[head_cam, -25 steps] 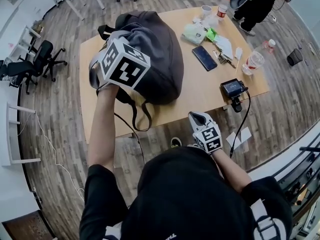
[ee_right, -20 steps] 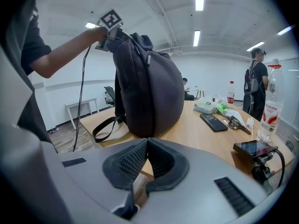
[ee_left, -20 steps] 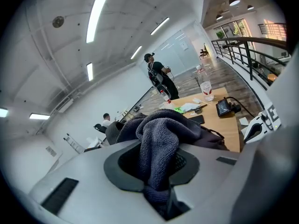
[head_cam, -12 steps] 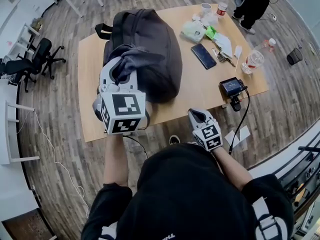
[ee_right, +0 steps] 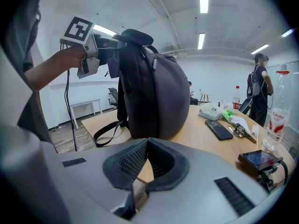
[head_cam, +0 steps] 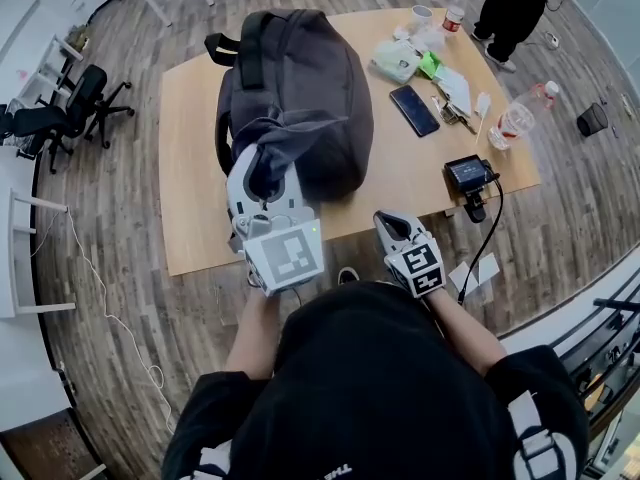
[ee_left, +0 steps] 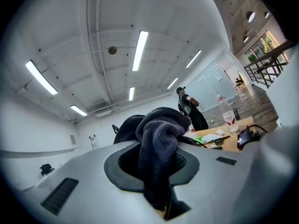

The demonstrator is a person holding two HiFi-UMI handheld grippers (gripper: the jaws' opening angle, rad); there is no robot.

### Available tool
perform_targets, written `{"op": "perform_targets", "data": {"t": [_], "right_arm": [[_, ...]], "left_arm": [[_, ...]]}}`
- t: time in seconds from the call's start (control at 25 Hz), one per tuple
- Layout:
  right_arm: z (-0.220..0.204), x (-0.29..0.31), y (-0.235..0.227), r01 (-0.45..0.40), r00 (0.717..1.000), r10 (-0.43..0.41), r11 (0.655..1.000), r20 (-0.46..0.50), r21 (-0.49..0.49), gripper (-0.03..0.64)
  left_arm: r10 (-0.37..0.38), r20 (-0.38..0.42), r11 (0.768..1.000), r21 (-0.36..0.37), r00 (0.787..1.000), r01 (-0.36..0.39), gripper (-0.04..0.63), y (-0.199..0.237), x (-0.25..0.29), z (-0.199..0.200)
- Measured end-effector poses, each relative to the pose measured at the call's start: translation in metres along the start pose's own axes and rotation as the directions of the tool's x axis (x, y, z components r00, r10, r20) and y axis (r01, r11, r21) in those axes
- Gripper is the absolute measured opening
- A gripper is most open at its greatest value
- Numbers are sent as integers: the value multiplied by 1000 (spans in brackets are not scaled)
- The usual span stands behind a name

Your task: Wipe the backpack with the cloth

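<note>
Dark grey backpack [head_cam: 300, 98], grey-blue cloth [head_cam: 268, 148]

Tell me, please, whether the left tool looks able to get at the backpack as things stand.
Probably yes: the left tool, shut on the cloth, is right beside the backpack, and nothing appears to stand between them.

Backpack [head_cam: 295, 88] on your worktop's [head_cam: 190, 168] left half, phone [head_cam: 414, 110] and bottle [head_cam: 515, 118] to its right, cloth [head_cam: 270, 148] at its near end

- Left hand-held gripper [head_cam: 263, 173]: points level, jaws clamped on the dark cloth [ee_left: 159, 139].
- Right hand-held gripper [head_cam: 393, 224]: tilted slightly down, jaws together, empty.
</note>
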State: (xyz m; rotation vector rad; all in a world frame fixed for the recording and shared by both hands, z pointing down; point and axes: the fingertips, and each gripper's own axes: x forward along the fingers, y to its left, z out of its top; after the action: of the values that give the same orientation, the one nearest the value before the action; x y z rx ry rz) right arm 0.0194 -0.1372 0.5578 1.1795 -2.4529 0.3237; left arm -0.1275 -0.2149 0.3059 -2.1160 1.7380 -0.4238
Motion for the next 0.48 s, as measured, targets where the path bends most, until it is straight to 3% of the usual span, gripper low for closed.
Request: {"op": "perform_targets", "data": {"t": [0.28,0.48], "right_arm": [[-7,-3,3,3,1000,-3,1000,-11,6,9],[-12,-4,2,7,1000,-7,1000,-15,17,9]], "left_arm": [[33,92,996,-86,995,-25,87,-6,-10,-7],[36,118,971,-240,992,-6,87,-18,-11,-30]]}}
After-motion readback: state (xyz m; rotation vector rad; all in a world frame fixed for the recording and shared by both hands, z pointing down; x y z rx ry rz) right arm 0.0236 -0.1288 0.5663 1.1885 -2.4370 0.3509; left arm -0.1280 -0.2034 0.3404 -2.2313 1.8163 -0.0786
